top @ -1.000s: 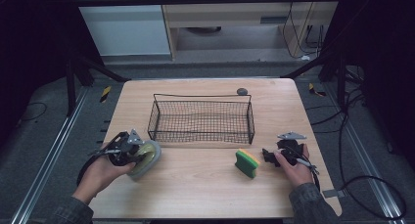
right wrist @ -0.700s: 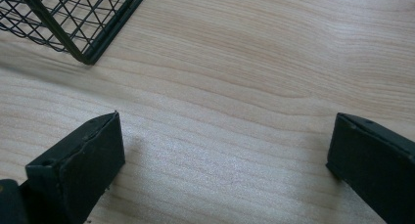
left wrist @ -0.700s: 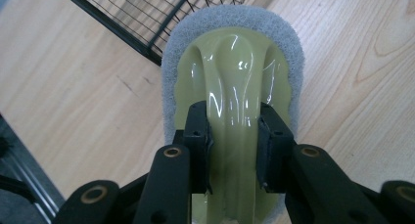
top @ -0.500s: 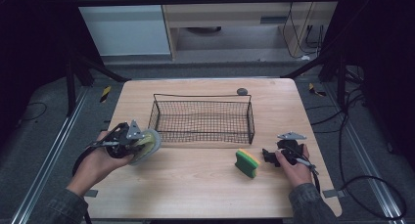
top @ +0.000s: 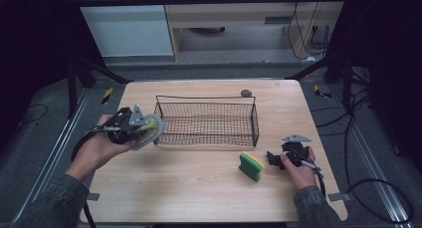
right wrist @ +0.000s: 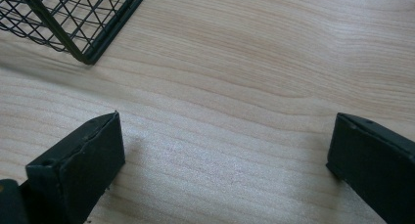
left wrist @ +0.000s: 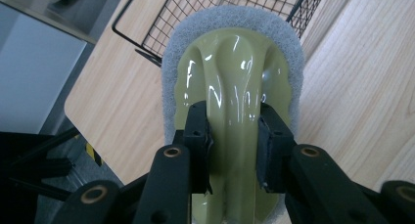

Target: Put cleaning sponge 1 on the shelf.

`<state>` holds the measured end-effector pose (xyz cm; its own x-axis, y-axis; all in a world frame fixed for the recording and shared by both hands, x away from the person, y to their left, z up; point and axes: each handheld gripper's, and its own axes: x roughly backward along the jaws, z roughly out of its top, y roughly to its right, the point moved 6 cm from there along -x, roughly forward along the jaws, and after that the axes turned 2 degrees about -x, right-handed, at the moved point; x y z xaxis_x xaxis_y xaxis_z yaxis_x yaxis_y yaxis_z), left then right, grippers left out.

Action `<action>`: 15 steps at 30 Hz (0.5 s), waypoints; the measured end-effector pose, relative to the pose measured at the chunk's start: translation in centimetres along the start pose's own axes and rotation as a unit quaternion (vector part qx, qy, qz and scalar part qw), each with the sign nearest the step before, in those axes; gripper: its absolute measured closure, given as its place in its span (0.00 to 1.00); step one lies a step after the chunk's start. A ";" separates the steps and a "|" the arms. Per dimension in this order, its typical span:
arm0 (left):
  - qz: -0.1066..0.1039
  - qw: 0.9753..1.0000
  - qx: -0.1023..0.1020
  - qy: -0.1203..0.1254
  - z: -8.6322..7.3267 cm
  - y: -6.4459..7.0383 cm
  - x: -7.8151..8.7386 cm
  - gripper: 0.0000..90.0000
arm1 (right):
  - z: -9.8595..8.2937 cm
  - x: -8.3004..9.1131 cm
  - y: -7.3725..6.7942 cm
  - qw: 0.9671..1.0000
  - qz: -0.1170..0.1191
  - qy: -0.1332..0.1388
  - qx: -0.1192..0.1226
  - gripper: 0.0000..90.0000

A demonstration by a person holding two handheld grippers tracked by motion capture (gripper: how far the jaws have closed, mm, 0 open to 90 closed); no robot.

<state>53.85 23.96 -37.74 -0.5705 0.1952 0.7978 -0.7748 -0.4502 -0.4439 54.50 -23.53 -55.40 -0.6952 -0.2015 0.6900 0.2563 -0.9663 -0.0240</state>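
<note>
My left gripper (top: 133,130) is shut on the glossy olive handle of a scrubbing pad (top: 148,130) backed with grey fibre, held in the air just left of the black wire basket (top: 206,121). In the left gripper view the jaws pinch the handle ridge of the scrubbing pad (left wrist: 235,82), with the basket corner (left wrist: 205,18) beyond it. My right gripper (top: 274,160) rests low at the right of the table, open, with only bare wood between its jaws (right wrist: 225,150). A green and yellow sponge (top: 251,166) stands on edge just left of it.
A small dark grey object (top: 246,93) lies on the table behind the basket. The wooden table (top: 199,188) ends close to both hands at the front. A basket corner (right wrist: 73,23) shows at the upper left of the right gripper view.
My left gripper has lifted the scrubbing pad and carried it up and right toward the basket's left end. The right gripper and the sponge have stayed put.
</note>
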 end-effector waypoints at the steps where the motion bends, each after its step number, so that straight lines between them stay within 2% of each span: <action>1: -0.001 1.000 -0.005 0.000 0.1 -0.1 0.0 0.78 | 0.0 0.0 0.0 1.000 0.001 -0.001 -0.001 0.00; 7: -0.006 1.000 -0.023 0.004 1.1 -1.1 -0.1 0.78 | 0.0 0.0 0.0 1.000 0.002 -0.001 0.001 0.00; 11: -0.011 1.000 -0.026 0.013 1.9 -1.9 -0.3 0.78 | 0.0 0.0 0.0 1.000 0.002 0.000 0.000 0.00; 15: -0.015 0.999 -0.041 0.015 2.9 -2.4 -0.6 0.78 | 0.0 0.0 0.0 1.000 0.003 -0.001 0.001 0.00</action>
<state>56.89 22.44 -35.98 -0.5545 0.2340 0.7986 -0.8102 -0.3711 -0.4538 54.44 -23.51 -55.40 -0.6927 -0.2063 0.6910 0.2609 -0.9650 -0.0266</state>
